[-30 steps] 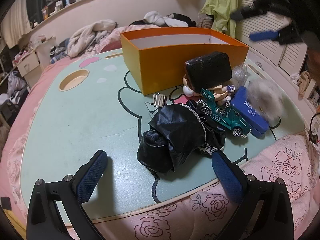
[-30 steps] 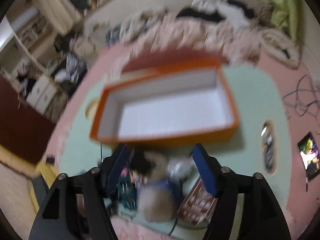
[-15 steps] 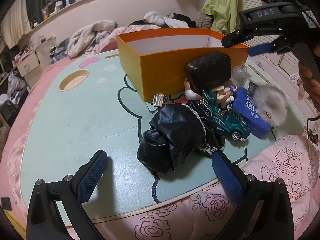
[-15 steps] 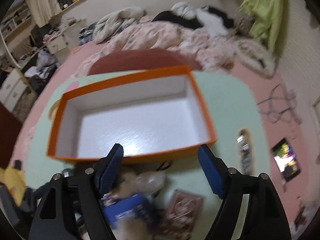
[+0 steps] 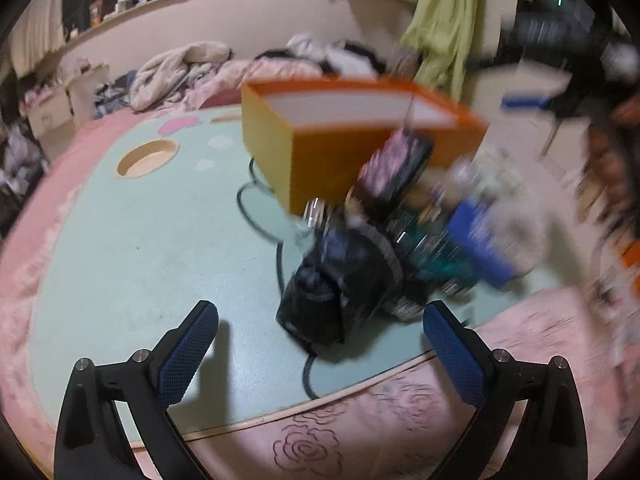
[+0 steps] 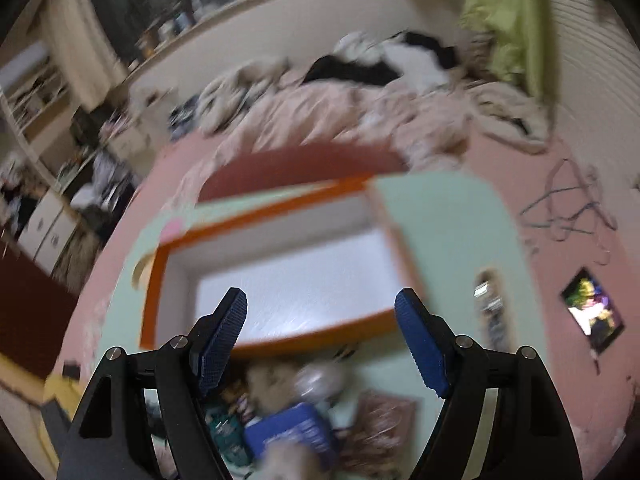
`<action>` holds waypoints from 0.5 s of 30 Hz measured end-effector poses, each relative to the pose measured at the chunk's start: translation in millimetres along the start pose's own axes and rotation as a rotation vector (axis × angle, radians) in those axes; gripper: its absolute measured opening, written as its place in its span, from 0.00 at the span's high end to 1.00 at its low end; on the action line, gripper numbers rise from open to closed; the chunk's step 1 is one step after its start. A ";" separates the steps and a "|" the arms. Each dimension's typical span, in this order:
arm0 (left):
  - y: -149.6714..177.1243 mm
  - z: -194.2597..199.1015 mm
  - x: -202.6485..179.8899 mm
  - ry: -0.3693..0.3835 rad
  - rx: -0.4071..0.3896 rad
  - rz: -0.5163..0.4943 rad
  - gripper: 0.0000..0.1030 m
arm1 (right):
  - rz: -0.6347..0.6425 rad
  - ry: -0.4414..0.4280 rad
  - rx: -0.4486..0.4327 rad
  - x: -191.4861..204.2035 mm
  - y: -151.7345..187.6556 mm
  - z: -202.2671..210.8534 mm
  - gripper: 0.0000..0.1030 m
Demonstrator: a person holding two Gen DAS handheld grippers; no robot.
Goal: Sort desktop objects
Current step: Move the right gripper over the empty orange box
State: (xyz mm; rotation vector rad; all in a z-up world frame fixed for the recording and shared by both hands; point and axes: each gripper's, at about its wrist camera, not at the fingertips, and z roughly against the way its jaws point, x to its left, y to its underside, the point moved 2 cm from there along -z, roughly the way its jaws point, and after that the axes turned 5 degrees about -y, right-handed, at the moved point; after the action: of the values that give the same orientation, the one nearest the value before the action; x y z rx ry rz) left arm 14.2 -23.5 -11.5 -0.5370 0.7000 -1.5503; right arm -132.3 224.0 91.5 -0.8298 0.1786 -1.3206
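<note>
Both grippers, left (image 5: 320,344) and right (image 6: 320,332), jaws spread, holding nothing. Black pouch (image 5: 336,284) near the orange box (image 5: 320,152): likely soft, light, slippery; best pinched at a bunched fold.

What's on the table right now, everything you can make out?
Box: one, orange with white inside, empty, middle of the table.
Black crumpled fabric: one, near edge, in front of the box.
Toy car: one, teal, right of the fabric.
Blue tin: one, right of the car, blurred.
Dark block: one, against the box front.
Fluffy pom: one, grey, beside the tin.
Left gripper: open, empty.
Right gripper: open, empty, above the box.
</note>
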 end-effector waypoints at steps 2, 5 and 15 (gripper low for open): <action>-13.1 14.3 13.8 0.096 -0.051 0.091 0.00 | -0.058 0.026 -0.005 -21.9 -12.0 -1.7 0.25; -48.5 29.1 38.0 0.210 -0.123 0.238 0.00 | -0.093 0.061 0.046 -45.1 -20.2 -23.6 0.33; -144.3 -112.7 35.8 0.267 0.223 0.285 0.01 | -0.211 -0.064 0.176 -55.5 30.2 -56.6 0.48</action>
State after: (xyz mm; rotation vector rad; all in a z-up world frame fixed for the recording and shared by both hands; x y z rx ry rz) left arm -170.2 -42.0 8.9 -0.0590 0.7573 -1.4195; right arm -155.8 249.9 14.2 -0.7544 -0.0778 -1.4813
